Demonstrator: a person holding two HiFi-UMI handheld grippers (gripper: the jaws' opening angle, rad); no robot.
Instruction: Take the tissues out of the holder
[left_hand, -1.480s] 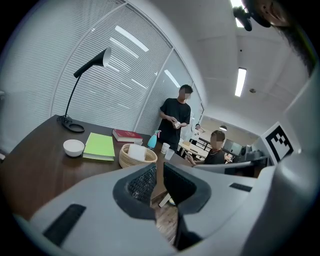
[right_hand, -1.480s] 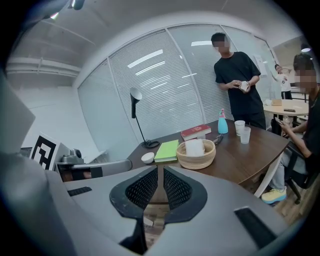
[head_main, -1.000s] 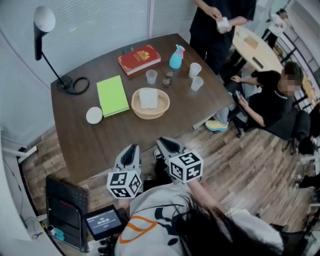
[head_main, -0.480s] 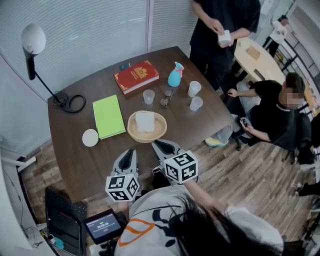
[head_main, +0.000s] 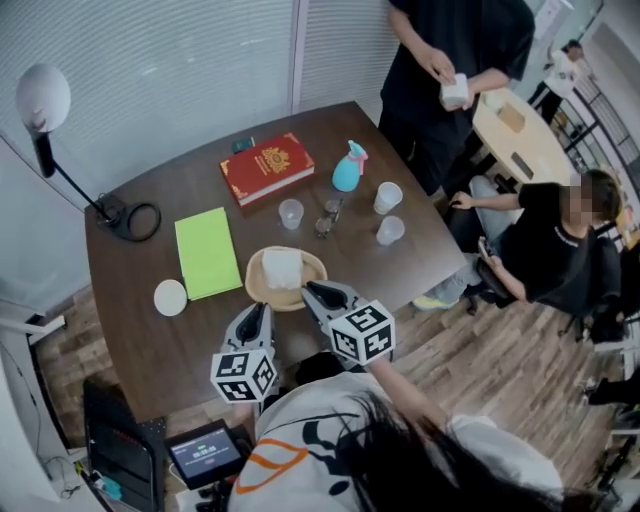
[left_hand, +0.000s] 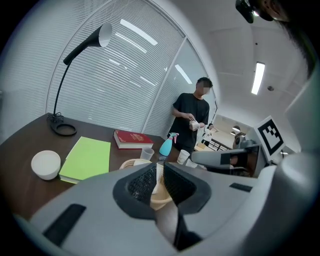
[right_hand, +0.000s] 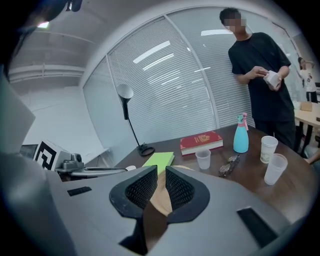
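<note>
Here the dark wooden counter (head_main: 150, 340) stands on plank flooring (head_main: 500, 350) before slatted blinds (head_main: 180, 70). The tissues (head_main: 282, 268) lie in the shallow holder (head_main: 258, 290), with a green notebook (head_main: 207, 252) at its nine o'clock. At its six o'clock, the left hand-held gripper (head_main: 255, 312) and the right hand-held gripper (head_main: 312, 292) hover, jaws narrowly apart and empty.

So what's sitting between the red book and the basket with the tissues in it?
A clear plastic cup stands between the red book and the tissue basket. The head view shows it best.
</note>
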